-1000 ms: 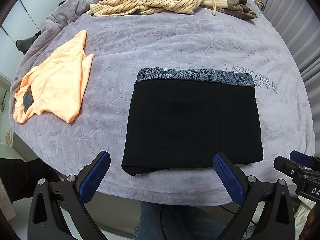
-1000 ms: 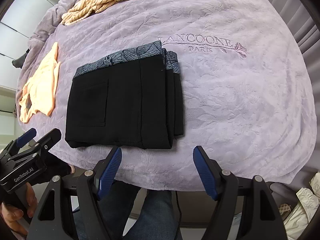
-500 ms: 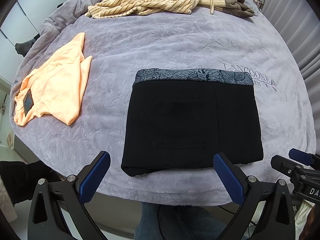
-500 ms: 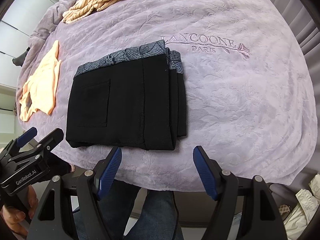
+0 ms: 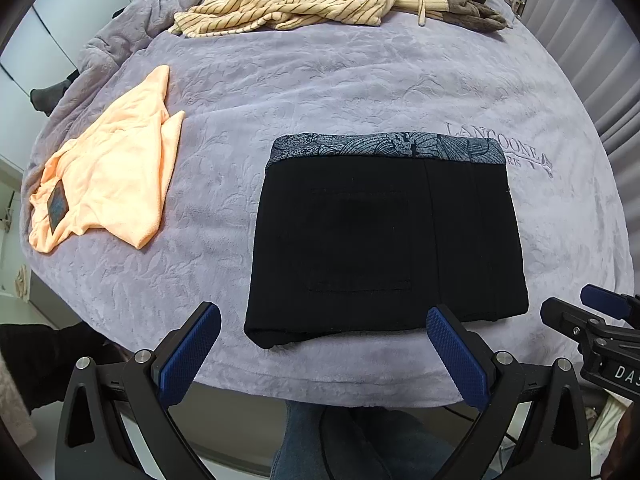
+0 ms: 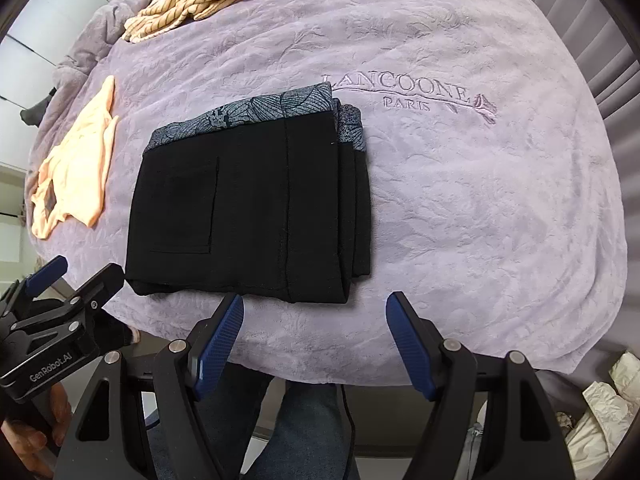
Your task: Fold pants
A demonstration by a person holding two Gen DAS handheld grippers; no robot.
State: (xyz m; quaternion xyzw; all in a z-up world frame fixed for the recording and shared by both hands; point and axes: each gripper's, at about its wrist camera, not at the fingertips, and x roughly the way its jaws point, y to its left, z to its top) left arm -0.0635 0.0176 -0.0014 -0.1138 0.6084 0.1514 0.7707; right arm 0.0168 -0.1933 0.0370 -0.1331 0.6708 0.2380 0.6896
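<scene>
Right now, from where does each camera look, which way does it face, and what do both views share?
Left wrist: sits on the left hand-held gripper, open, facing across the bed at the folded pants; the right hand-held gripper shows at its right edge.
Right wrist: sits on the right hand-held gripper, open, facing the same bed from further right; the left one shows at its left edge.
Shared: pants, orange shirt, striped garment.

Readable lettering on the bedspread and the grippers

The lilac blanket (image 6: 460,200) carries embroidered "LANCOONE PARIS"; the left gripper (image 6: 60,288) body reads "GenRobot.AI"; the right gripper (image 5: 592,312) shows only "DA", cut off.
</scene>
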